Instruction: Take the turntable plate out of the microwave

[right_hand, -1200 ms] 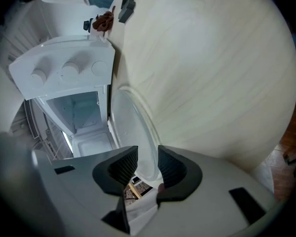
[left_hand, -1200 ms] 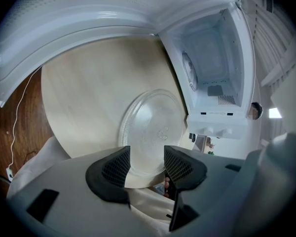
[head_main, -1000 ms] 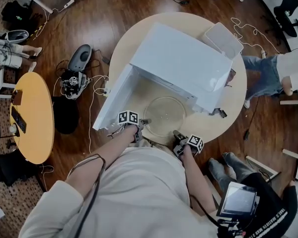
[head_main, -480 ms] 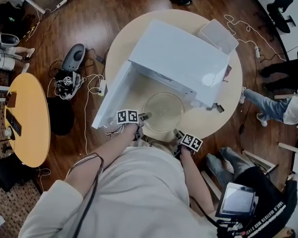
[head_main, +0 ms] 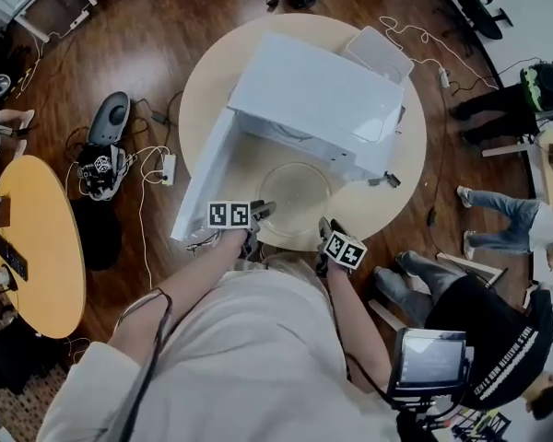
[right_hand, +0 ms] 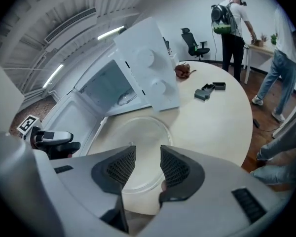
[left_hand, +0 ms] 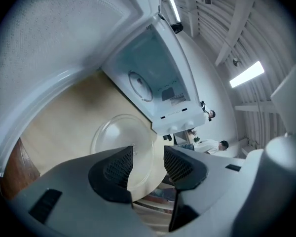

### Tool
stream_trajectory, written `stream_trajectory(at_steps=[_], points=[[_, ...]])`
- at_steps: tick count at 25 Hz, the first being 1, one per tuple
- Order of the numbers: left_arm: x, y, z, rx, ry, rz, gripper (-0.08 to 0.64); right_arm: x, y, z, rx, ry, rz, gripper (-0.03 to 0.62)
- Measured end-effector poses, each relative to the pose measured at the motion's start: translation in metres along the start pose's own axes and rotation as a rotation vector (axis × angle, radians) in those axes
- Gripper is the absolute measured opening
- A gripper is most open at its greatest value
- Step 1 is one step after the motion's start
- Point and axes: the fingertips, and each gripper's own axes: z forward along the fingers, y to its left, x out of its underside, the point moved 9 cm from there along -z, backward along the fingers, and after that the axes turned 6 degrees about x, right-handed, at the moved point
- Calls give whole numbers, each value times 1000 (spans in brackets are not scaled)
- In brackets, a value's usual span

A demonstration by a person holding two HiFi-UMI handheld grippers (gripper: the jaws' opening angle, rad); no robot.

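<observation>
In the head view, a clear round glass turntable plate (head_main: 295, 196) was seen lying flat on the pale round wooden table (head_main: 387, 201), just in front of the white box-shaped microwave (head_main: 323, 99). The microwave's white door (head_main: 203, 187) was swung wide open, so the way out was left free. The left gripper (head_main: 264, 210) was held at the plate's edge on the door side of the microwave. The right gripper (head_main: 324, 228) was held at the plate's near edge, farther from the microwave. The plate was flanked from two sides, most likely so that the wide, slippery glass could be kept level.

In the left gripper view, the two dark ribbed pads (left_hand: 113, 169) were spread apart. The plate was seen past the gap, in front of the microwave, and it was not squeezed.

In the right gripper view, the pads (right_hand: 119, 168) were also spread apart. The plate was seen flat on the table past them, in front of the microwave, and nothing was pinched there.

The plate was judged to be out of the microwave already, so the job looked nearly done.
</observation>
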Motion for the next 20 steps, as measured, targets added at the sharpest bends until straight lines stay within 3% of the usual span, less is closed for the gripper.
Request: stream_trajectory(at_steps=[6,13,20], points=[[-9,-31,-17,99,27,133,201,4,27,-30,19,-94,21,138],[-14,-50,-37,147,64,264,201,16,55,-50,-5,-173,89,138],[-23,-70,-67,225,40,379,199,30,70,-74,41,-262,106,138]])
